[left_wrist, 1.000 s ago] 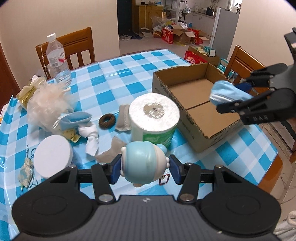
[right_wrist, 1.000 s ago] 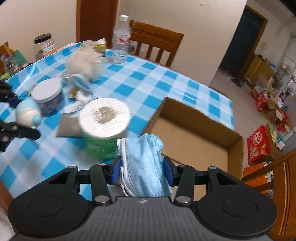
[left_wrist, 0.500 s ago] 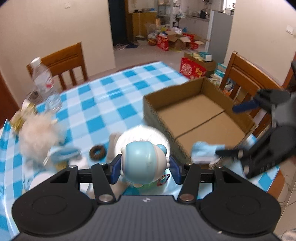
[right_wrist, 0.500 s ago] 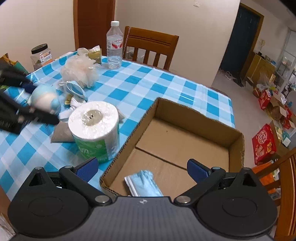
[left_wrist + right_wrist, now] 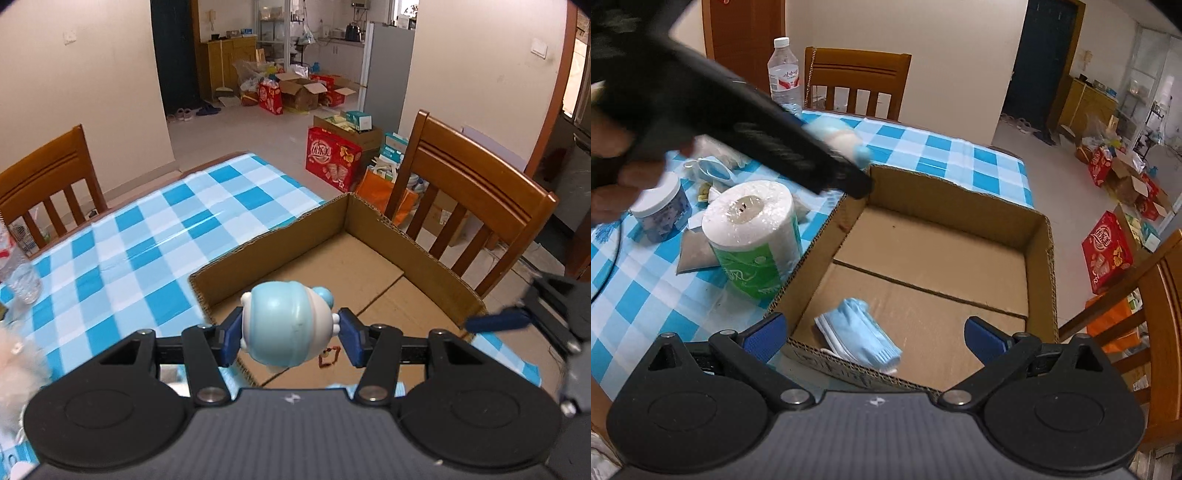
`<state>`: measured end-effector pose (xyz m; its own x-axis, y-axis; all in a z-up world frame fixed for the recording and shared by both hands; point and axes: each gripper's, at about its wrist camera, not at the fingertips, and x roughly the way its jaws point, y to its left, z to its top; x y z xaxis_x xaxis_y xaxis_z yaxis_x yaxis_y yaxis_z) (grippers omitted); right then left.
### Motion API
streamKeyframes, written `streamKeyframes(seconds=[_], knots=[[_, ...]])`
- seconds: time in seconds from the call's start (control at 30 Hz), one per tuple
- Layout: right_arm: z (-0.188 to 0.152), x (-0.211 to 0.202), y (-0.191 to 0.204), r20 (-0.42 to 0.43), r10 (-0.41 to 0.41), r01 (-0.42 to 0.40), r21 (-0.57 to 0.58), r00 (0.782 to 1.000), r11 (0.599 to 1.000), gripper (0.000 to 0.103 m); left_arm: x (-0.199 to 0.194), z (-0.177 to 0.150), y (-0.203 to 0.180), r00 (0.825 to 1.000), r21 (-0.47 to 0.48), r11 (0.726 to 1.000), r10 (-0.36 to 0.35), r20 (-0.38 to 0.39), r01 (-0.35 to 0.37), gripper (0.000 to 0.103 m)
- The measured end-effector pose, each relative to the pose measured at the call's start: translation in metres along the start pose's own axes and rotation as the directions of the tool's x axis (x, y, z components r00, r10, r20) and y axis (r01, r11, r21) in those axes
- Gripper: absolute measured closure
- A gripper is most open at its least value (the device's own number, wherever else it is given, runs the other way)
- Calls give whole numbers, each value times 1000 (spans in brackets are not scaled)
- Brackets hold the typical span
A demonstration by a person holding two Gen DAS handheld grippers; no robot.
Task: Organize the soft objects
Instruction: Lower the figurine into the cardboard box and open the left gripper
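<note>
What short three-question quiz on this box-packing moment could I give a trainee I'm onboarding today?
1. True or false: the left gripper holds a blue toy.
2. Which item lies inside the box? A) paper roll B) mask C) bottle
3. Fill in: the right gripper fingers are ____.

Key:
1. True; the pads press its sides.
2. B; the mask lies by the near wall, the paper roll and bottle stand on the table.
3. Open, with nothing between them.
</note>
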<state>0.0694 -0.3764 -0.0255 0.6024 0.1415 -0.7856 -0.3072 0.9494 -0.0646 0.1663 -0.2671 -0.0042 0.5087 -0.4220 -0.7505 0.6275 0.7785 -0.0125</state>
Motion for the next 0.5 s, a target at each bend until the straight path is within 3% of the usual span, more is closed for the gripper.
streamKeyframes(seconds=[0.17, 0.2, 0.23, 0.3, 0.5], knots=[[-7, -4, -5, -4, -5, 5, 23, 1000, 1000, 0, 25, 7, -1, 1000, -17, 1000, 17, -20, -17, 49], [-7, -5, -5, -3, -5, 5, 28, 1000, 1000, 0, 29, 7, -1, 1000, -14, 1000, 24, -20, -25, 43], [-9, -6, -6, -2, -3, 3, 32, 1000, 999, 0, 32, 8, -1, 999, -12, 999, 34, -21, -34, 26], [-9, -7, -7, -1, -3, 3, 36, 1000, 999, 0, 32, 8, 0, 998, -16, 998, 63, -4, -63, 11], [-10, -9, -5, 3, -1, 1, 37, 1000, 999, 0, 13, 1, 0, 995, -13, 995, 94, 36, -94, 6]])
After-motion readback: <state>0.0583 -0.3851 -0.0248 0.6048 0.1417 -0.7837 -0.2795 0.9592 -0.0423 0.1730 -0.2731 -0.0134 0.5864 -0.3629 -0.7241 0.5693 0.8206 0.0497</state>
